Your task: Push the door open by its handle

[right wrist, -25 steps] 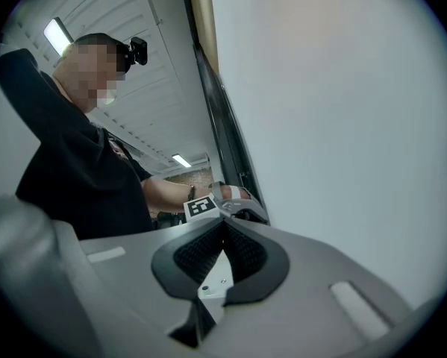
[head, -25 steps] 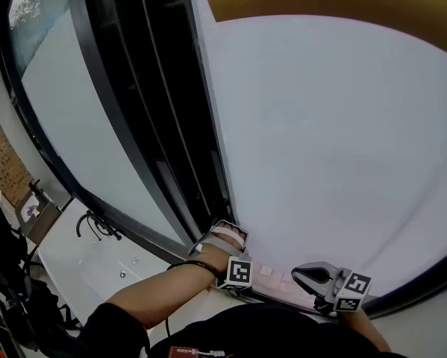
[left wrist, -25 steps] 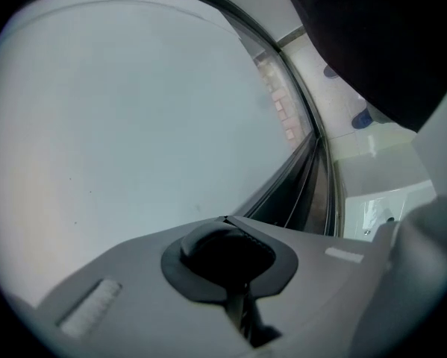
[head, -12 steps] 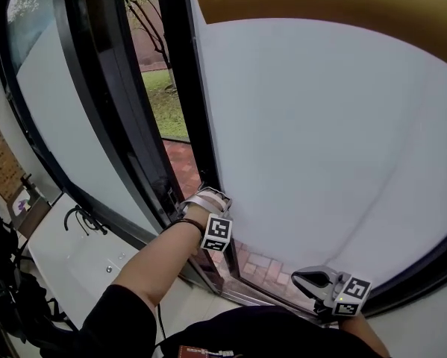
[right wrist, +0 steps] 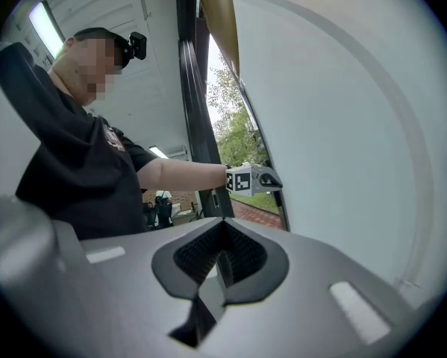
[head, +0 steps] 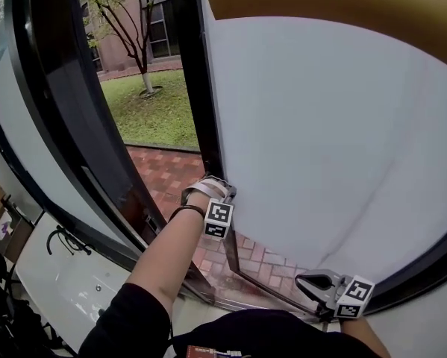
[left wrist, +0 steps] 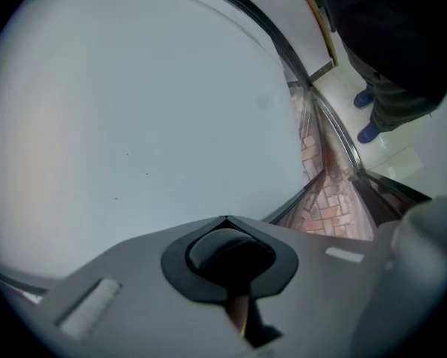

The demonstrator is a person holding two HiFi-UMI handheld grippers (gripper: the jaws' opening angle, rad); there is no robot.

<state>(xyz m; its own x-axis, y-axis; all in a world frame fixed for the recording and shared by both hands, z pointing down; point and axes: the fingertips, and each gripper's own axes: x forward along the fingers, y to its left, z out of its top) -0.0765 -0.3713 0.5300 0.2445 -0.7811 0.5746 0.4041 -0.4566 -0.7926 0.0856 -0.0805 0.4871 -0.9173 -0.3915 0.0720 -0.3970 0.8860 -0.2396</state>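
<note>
Door [head: 320, 140]: white frosted leaf with a dark edge, filling the right half of the head view. It stands swung open, with a wide gap along its left edge. Handle not made out in any view.

Tools: left gripper [head: 208, 189] sits at the door's dark edge, arm stretched forward. Its jaws are closed tip to tip with nothing between them. Contact with the door can't be resolved. The right gripper [head: 309, 280] is low, close to the body, jaws likewise together and empty.

Head view only: through the gap, brick paving [head: 171, 174], grass [head: 152, 110] and a tree [head: 137, 58].
Left gripper view only: the white leaf fills the field ahead, with blue shoes [left wrist: 371, 131] on pale floor at upper right.
Right gripper view only: person in a black shirt, left arm out to the door edge.

Versus one second ago: gap was closed, no outdoors visible. Half a second ago: narrow strip of paving and grass. Now much wider. The left gripper has travelled with the door edge.
</note>
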